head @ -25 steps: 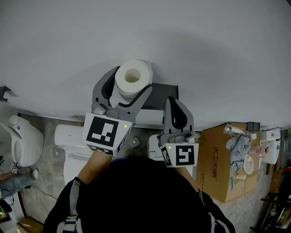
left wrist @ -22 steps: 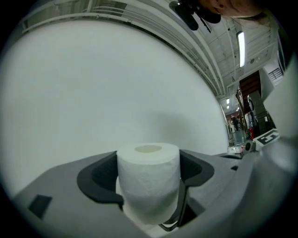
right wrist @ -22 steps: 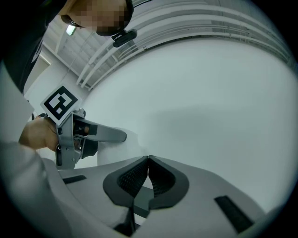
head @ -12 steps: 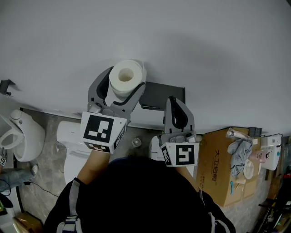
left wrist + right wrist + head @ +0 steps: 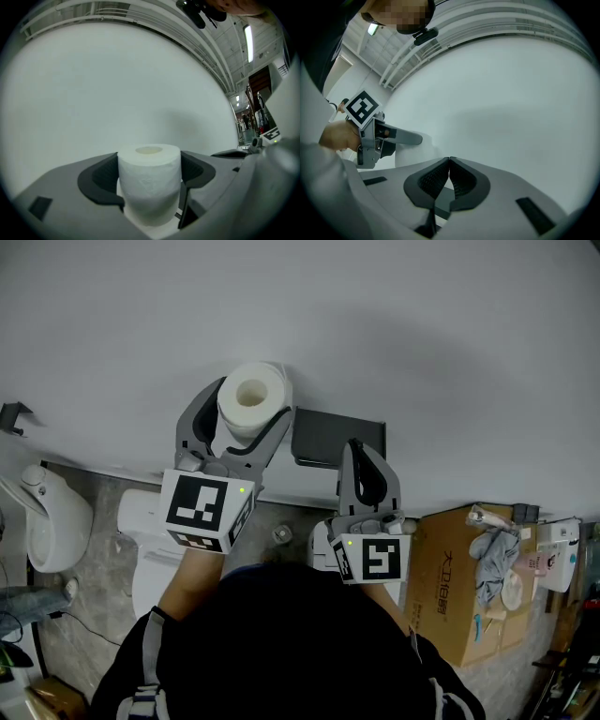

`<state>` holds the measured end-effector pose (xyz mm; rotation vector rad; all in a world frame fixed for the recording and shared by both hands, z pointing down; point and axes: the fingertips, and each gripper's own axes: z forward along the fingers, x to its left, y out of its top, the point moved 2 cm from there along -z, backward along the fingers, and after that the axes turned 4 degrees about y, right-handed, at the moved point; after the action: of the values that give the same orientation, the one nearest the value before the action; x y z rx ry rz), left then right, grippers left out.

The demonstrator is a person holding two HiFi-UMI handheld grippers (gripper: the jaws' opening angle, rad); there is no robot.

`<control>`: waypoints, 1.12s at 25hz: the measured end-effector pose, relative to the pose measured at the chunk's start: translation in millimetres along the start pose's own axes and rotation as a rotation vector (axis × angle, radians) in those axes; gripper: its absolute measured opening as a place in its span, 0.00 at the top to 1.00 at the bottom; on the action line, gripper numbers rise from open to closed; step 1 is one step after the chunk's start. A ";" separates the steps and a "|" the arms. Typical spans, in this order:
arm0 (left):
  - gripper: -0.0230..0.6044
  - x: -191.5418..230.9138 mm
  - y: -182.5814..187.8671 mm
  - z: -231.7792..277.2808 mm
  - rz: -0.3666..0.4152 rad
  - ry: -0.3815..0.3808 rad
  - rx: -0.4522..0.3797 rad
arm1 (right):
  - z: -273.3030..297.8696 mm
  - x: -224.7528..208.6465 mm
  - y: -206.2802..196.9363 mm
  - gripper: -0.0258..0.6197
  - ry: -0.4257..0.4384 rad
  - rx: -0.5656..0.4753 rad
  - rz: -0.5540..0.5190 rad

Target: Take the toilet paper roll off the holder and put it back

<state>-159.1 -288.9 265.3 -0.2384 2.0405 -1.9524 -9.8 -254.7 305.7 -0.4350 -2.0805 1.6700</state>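
Observation:
The white toilet paper roll sits end-on between the jaws of my left gripper, which is shut on it against the pale wall. In the left gripper view the roll fills the gap between both dark pads. The dark holder plate hangs on the wall to the right of the roll, a small gap apart from it. My right gripper points at the holder's lower edge, shut with nothing in it; its tips meet in the right gripper view, where the left gripper shows at the left.
A pale wall fills the upper half. Below on the floor stand a white toilet, a white fixture at the left, and a cardboard box with cloth on top at the right. A small dark bracket sticks out at far left.
My left gripper has carried the roll leftward and slightly up, so the holder plate now shows fully beside it. The right gripper has stayed where it was.

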 end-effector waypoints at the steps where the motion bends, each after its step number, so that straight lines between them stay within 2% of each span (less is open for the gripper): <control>1: 0.35 1.1 -0.2 -0.2 0.000 0.000 0.000 | 0.7 0.8 -0.3 0.92 0.000 0.000 0.000; 28: 0.35 6.3 -0.6 -5.4 0.000 -0.005 0.001 | 3.1 9.1 1.2 0.92 0.003 0.001 -0.007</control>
<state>-166.8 -285.9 265.3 -0.2424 2.0369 -1.9504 -19.3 -252.5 305.3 -0.4295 -2.0766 1.6651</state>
